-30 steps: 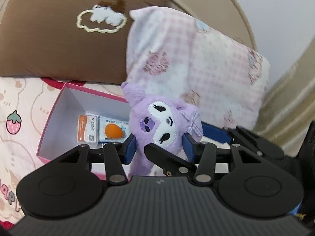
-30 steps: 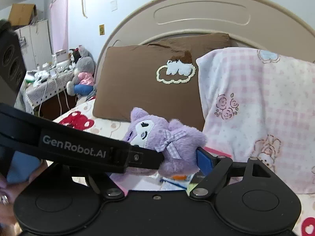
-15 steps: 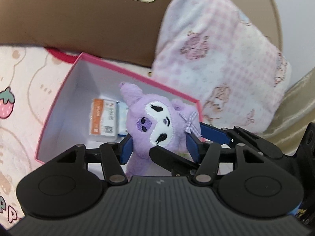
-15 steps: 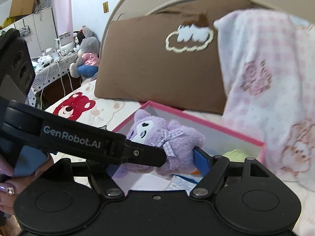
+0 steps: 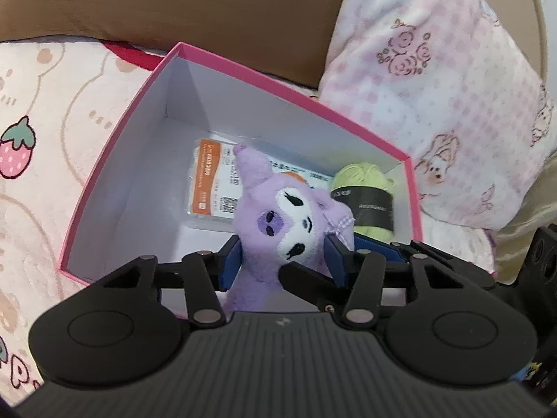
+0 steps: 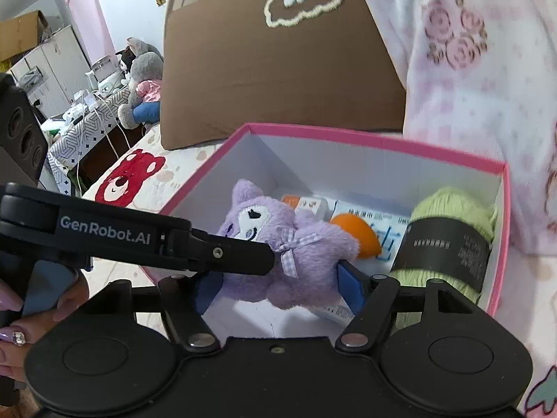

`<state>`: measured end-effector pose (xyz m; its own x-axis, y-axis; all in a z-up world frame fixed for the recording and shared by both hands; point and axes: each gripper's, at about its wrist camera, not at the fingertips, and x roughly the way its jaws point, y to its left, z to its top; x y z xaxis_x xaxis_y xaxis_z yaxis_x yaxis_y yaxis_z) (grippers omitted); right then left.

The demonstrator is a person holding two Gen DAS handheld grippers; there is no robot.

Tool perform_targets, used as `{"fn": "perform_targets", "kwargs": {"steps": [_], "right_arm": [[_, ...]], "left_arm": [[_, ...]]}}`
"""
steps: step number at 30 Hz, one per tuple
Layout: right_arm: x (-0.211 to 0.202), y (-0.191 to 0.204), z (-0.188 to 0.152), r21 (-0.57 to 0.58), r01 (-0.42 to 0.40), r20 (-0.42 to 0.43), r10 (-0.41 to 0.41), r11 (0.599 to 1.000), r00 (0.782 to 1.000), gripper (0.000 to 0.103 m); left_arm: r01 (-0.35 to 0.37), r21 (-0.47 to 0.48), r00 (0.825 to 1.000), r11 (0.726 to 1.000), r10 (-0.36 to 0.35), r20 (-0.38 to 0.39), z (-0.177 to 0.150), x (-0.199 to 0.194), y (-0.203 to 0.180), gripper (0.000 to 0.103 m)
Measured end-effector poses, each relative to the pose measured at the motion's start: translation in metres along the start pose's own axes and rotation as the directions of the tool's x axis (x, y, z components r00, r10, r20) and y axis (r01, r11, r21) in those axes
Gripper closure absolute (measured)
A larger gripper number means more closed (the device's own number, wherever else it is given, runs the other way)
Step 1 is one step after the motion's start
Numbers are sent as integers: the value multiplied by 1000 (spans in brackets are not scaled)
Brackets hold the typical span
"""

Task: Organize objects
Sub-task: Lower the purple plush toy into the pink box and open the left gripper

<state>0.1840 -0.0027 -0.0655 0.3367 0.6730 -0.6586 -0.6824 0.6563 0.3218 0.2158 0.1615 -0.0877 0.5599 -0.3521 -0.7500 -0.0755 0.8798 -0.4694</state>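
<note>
A purple plush toy [image 5: 278, 223] with a white face and a checked bow hangs low inside the open pink box [image 5: 243, 66]. My left gripper [image 5: 282, 263] has its blue pads pressed on the toy's sides, jaws closing. In the right wrist view the same plush toy [image 6: 296, 244] sits between the pads of my right gripper [image 6: 278, 287], which also squeeze it, jaws closing. The left gripper's black finger crosses that view from the left and touches the toy's head. The toy's lower body is hidden behind the gripper bodies.
Inside the pink box [image 6: 348, 136] lie a green yarn ball [image 6: 452, 209], an orange sponge [image 6: 355, 237] and flat printed packets [image 5: 209, 181]. A brown pillow [image 6: 278, 69] and a pink pillow [image 5: 435, 87] stand right behind it. A person's hand [image 6: 21, 331] holds the left gripper.
Both grippers have come down with the plush toy, from in front of the pillows to inside the pink box. The yarn ball has come into view.
</note>
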Motion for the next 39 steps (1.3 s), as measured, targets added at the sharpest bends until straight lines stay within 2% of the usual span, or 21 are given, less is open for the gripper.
{"fn": "perform_targets", "kwargs": {"steps": [5,10,12,14,19,21,24,29,33,37,39], "right_arm": [[7,-11,-5,48,-39,-39,41,998,998,32],[13,-12,-9,56,-39,-57,43,998,997,45],[15,-14,-10,68,-38,-60,42,997,997,55],[16,-19,-10,83,-30,-69,36,996,997,59],[24,-23,-13,112,-4,-88,13,994,996,60],[25,-23,-13,106,9,-92,1,994,996,67],[28,-21,-14,90,34,-99,-25,995,995,71],[30,-25,-15,104,45,-103,-34,994,994,71],[32,-27,-17,105,56,-105,-45,993,993,71],[32,-25,-17,99,52,-108,-41,994,993,71],[32,-26,-17,105,46,-108,-34,993,994,71]], "left_arm": [[-14,-15,1000,1000,13,-22,-1,8,7,55],[-49,-52,998,997,48,-36,0,15,15,55],[-70,-48,997,996,69,-28,1,15,15,55],[-87,-43,996,995,86,-27,1,16,15,55],[-117,-21,993,993,116,-30,0,23,12,58],[-154,-7,988,988,153,-30,-1,27,9,61],[-185,17,982,983,186,-29,-2,29,5,61],[-198,15,980,980,198,-26,-2,29,5,61],[-283,41,959,958,282,26,0,22,2,62],[-226,4,974,974,226,-20,1,31,12,62],[-250,20,968,968,251,-17,-1,34,9,62]]}}
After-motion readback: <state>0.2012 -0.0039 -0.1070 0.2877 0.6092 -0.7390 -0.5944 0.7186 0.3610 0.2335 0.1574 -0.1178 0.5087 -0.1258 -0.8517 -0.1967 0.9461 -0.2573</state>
